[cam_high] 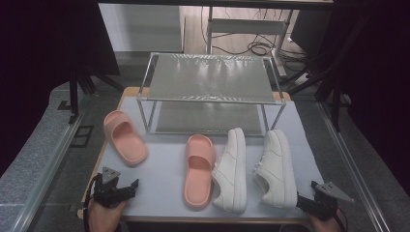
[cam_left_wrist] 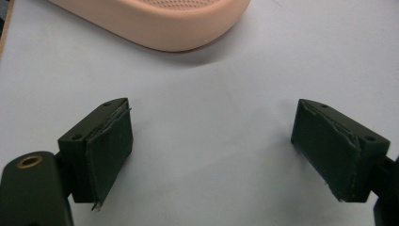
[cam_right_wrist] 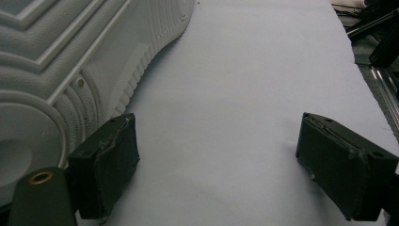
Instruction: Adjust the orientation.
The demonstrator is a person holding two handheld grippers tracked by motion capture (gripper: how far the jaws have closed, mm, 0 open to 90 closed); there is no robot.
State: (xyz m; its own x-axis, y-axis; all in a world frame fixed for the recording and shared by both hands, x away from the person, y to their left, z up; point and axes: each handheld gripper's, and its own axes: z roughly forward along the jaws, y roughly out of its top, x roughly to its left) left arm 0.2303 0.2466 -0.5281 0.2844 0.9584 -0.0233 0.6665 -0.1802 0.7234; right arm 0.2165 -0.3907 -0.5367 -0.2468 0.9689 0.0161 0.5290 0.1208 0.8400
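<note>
Both jaws open: right gripper (cam_high: 309, 203) beside the heel of the right white sneaker (cam_high: 277, 167) on the near-right bench (cam_high: 159, 183), left gripper (cam_high: 126, 189) near-left; advisably, close squarely across the heel.

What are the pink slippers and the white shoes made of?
The pink slippers look like soft moulded foam or rubber: each is one smooth, matte piece with rounded edges and fine dimples on the footbed. The white sneakers look like leather, real or fake: stitched, slightly shiny panels. The sole looks like rubber, with moulded ridges and rings.
</note>
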